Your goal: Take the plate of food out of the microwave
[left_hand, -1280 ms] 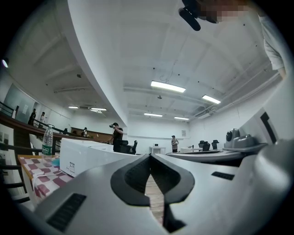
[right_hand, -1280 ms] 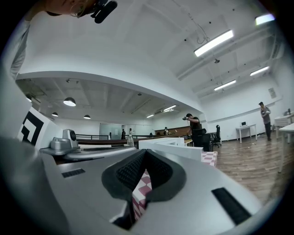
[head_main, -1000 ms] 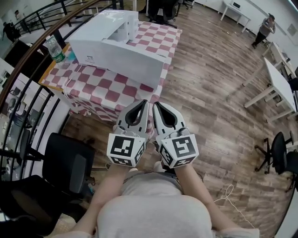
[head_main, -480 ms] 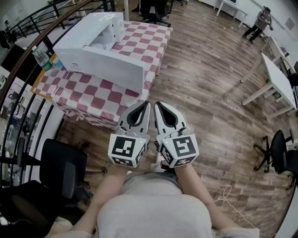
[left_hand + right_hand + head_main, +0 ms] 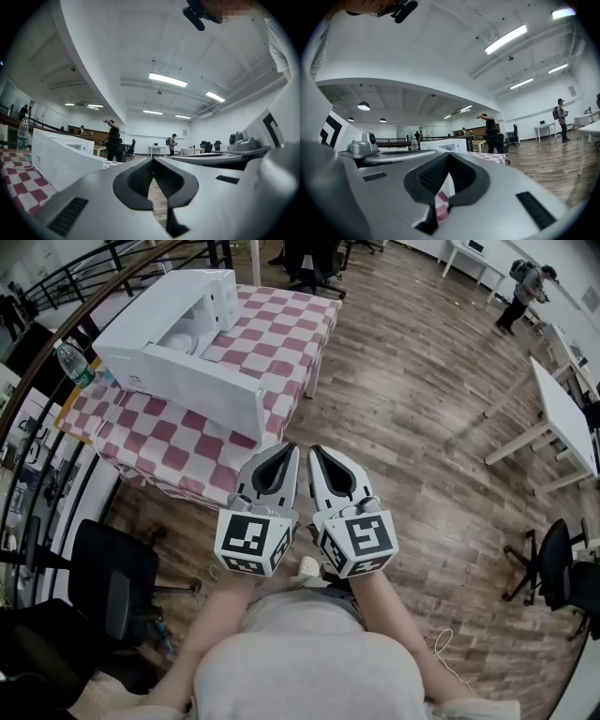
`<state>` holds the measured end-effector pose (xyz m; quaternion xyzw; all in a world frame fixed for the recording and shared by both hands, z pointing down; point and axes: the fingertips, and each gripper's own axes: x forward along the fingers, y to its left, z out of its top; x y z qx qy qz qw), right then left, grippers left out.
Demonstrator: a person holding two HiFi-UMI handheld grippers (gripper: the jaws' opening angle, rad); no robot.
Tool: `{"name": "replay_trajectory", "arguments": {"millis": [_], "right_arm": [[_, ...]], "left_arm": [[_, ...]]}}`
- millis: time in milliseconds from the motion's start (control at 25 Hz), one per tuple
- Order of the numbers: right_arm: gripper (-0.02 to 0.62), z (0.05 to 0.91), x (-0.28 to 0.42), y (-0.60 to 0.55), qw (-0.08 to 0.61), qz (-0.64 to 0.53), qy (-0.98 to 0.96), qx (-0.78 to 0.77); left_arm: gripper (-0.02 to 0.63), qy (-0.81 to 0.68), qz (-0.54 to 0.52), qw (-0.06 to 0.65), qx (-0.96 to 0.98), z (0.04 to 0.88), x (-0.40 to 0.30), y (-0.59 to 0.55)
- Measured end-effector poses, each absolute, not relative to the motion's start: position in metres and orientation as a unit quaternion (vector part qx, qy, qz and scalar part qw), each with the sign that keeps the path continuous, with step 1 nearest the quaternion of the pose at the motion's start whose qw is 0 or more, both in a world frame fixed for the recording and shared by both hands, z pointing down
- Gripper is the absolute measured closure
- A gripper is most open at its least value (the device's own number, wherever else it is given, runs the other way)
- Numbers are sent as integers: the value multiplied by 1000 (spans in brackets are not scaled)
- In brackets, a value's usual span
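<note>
The left gripper and the right gripper are held side by side, level, in front of the person. Each has its jaws pressed together with nothing between them, as both gripper views show. They are above the brown wooden plank floor, near the edge of the table with the red and white checked cloth, and they touch nothing.

On that table stands the white box-shaped microwave, well apart from both grippers. Its door seems to be open already, and inside the cavity there is a pale round shape, probably the plate of food, though it is too small to be certain. A clear plastic water bottle stands at the far left corner of the table, and a black office chair is on the floor to the person's left.

The step in hand appears to be the approach — no grasp is begun. The next move probably calls for coming close to the open cavity and separating the jaws of at least one gripper, then taking the plate by its rim and keeping it flat, so that the food does not slide.
</note>
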<state>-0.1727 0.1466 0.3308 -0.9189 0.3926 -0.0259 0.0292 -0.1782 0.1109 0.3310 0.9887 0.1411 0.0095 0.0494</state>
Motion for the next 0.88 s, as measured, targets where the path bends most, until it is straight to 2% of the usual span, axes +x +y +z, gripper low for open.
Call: {"name": "replay_trajectory", "arguments": {"millis": [880], "right_arm": [[569,337,-93,205,24,-26,392,-919]], "left_arm": [[604,134,4,57,989,337,-96,163]]}}
